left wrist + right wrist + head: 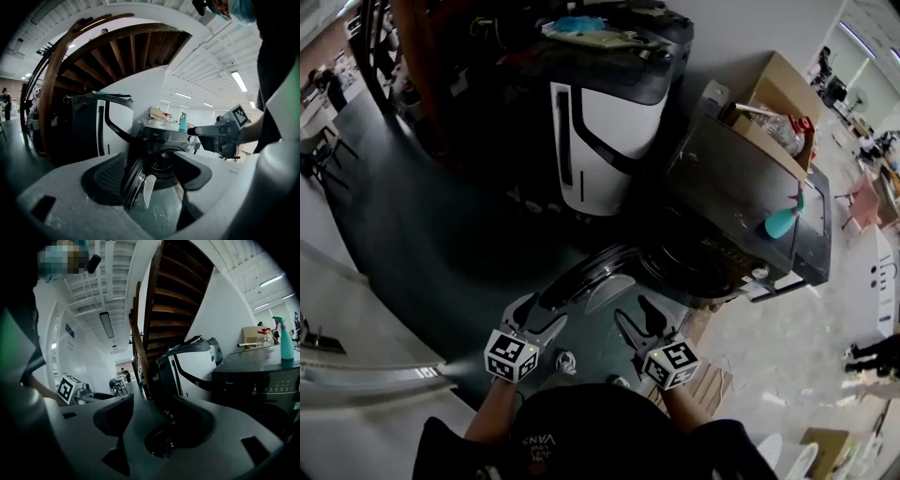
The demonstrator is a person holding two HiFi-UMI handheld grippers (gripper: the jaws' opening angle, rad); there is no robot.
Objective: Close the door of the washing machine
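The left hand-held gripper (539, 314) and right hand-held gripper (636, 316) stand spread, empty. Ahead the door (581, 272) hangs open, dim and seen edge-on.

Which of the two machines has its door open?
The dark washing machine carrying the teal spray bottle; its round door hangs open. The white machine beside it shows no open door.

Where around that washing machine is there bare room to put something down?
The washing machine's top is bare between the cardboard box and the teal spray bottle. The dark floor left of the open door is free too. Crowded: at the door, near the left gripper and right gripper.
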